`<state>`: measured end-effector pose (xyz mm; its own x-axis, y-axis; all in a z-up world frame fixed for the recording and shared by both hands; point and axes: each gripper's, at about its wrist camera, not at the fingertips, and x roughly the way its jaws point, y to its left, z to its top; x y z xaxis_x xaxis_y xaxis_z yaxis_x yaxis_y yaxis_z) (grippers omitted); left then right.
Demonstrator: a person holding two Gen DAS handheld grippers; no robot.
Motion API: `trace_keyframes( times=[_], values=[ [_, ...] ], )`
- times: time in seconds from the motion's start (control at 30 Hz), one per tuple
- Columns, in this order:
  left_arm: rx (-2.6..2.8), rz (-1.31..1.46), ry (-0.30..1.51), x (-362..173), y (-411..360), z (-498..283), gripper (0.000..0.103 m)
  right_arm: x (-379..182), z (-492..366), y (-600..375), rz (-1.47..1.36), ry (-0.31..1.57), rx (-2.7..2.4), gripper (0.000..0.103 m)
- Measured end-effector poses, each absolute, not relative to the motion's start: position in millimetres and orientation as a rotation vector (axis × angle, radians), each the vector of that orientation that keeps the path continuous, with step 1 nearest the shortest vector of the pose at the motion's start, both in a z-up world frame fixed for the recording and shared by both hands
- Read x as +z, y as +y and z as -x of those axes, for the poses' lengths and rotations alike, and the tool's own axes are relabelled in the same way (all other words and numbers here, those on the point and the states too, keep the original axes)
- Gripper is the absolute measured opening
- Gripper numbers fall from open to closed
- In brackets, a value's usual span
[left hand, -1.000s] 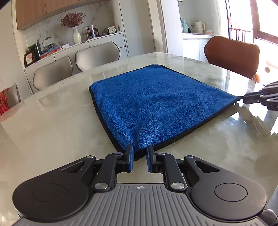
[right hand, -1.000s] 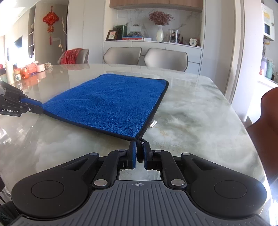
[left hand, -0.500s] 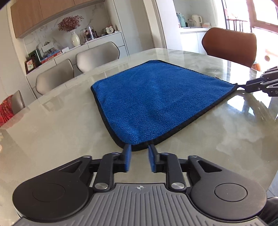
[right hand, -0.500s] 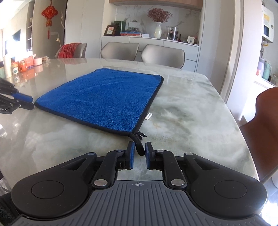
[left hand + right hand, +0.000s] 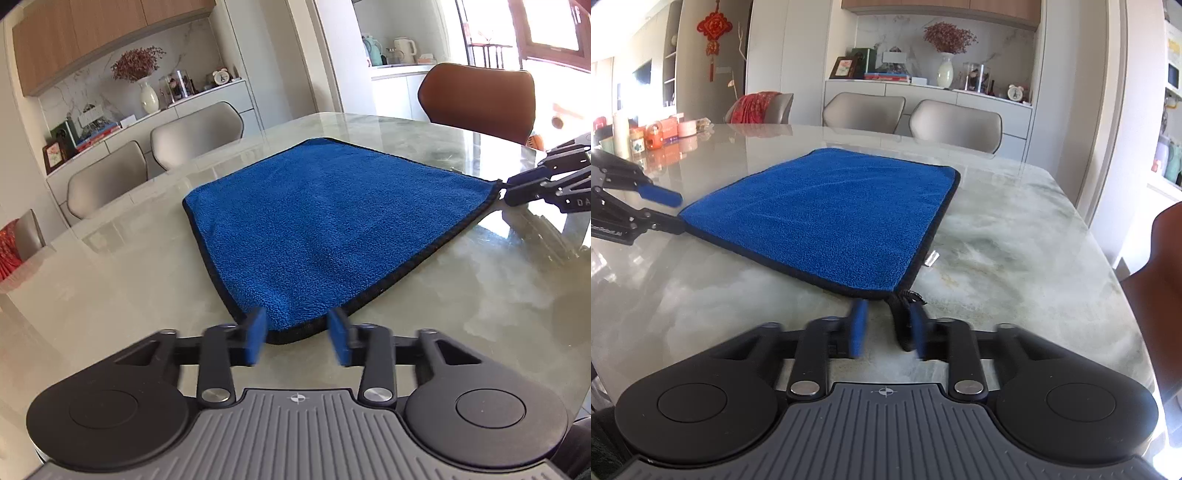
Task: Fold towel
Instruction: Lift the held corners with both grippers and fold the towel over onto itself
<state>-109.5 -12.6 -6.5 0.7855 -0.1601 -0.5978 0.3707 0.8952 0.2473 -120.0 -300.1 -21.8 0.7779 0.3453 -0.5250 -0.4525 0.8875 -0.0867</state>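
1. The left gripper [image 5: 297, 338] stands with its blue pads spread wide, holding nothing; the near left corner of the towel [image 5: 325, 229] lies between and just beyond the pads, flat on the table [image 5: 110, 295].
2. The right gripper [image 5: 884, 328] is likewise spread and empty; the towel's near right corner sits just ahead of it, and the black hanging loop [image 5: 903, 321] trails back beside its right pad.
3. Judged from this, the step in hand is the start or restart of a fold: both tongs are parked at the two near corners, neither one gripping.
4. The next move calls for closing each pair of pads on its corner, pinching the black hem cleanly; then lifting both together toward the far edge.
5. The towel lies spread flat, running away toward the grey chairs [image 5: 912, 118].
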Motion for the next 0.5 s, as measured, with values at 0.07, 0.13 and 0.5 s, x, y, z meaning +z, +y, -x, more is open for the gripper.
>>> trace_keyframes(
  times=[0.07,0.13,0.5],
  values=[
    [-0.306,-0.386,0.609,-7,-14,108,0.017,-20,120,-301,0.211,0.518,0.432,0.009],
    [-0.316,-0.396,0.615,-6,-16,106,0.011,-15,119,-304,0.184,0.506,0.431,0.009],
    [-0.323,-0.377,0.571,19,-12,86,0.008,12,99,-306,0.178,0.430,0.423,0.009]
  ],
)
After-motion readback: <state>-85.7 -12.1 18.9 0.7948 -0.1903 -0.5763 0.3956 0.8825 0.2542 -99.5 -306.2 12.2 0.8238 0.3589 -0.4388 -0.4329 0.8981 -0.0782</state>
